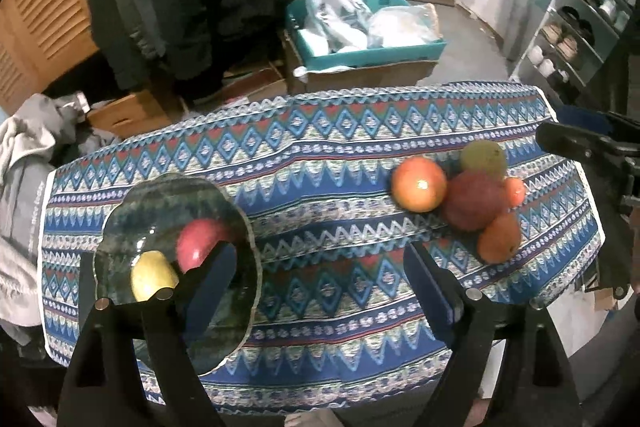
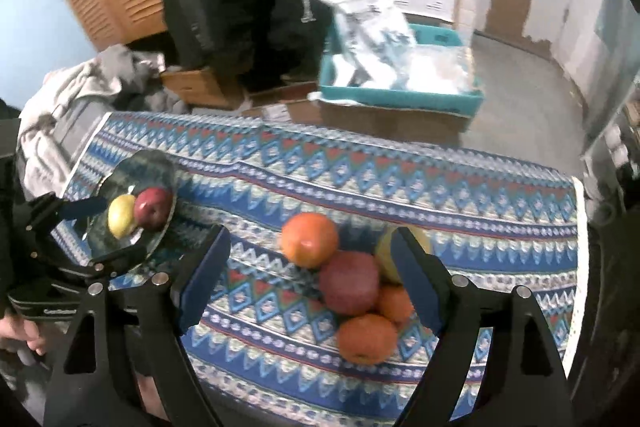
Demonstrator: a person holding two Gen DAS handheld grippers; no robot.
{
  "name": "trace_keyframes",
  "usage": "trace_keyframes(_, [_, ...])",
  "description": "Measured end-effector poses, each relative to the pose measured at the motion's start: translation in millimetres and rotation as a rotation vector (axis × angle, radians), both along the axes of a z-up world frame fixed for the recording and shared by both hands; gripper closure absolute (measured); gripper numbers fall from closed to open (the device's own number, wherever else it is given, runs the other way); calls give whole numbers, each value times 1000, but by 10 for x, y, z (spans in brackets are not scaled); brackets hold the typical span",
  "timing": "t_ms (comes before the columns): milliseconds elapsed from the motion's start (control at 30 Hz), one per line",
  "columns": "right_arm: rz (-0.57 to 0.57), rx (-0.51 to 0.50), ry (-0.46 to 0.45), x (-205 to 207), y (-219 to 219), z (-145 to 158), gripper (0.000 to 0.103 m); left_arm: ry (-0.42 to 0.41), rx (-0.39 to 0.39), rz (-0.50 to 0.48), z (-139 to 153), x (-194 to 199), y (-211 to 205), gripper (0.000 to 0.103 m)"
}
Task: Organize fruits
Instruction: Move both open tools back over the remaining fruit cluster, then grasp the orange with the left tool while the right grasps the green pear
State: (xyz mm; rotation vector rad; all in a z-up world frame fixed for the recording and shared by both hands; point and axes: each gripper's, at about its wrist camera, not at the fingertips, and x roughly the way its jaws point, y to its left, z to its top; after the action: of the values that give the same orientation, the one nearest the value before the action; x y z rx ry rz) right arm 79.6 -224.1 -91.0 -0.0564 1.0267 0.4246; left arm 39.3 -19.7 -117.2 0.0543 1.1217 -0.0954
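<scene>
The fruits sit in two groups on the patterned cloth (image 2: 360, 179); two are already on the glass plate (image 1: 132, 203), a red apple (image 1: 200, 241) and a yellow fruit (image 1: 150, 275), and they touch each other; that part looks done.

Five more fruits wait in a pile at the other end of the cloth, well apart from the plate; there is a big orange fruit (image 2: 309, 239), a dark red apple (image 2: 350, 283), a yellow-green fruit (image 2: 386, 259), a small orange one (image 2: 394, 303) and a round orange (image 2: 367, 338) nearest the camera; they all touch or crowd together; so I think less than half the job is done.

The right gripper (image 2: 310, 283) hangs over the pile with its jaws wide apart and nothing in them; the left gripper (image 1: 318, 283) is spread wide too and holds nothing, beside the plate.
</scene>
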Motion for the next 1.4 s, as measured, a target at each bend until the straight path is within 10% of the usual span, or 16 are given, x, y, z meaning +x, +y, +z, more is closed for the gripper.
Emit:
trace_keyframes(600, [-92,-13,45,90,-603,-157,20,11,-13,-71,-24,429,-615,16])
trace_keyframes(1400, [-142,15,259,567,-698,-1069,20,164,-103,-42,-825,1037,-742,16])
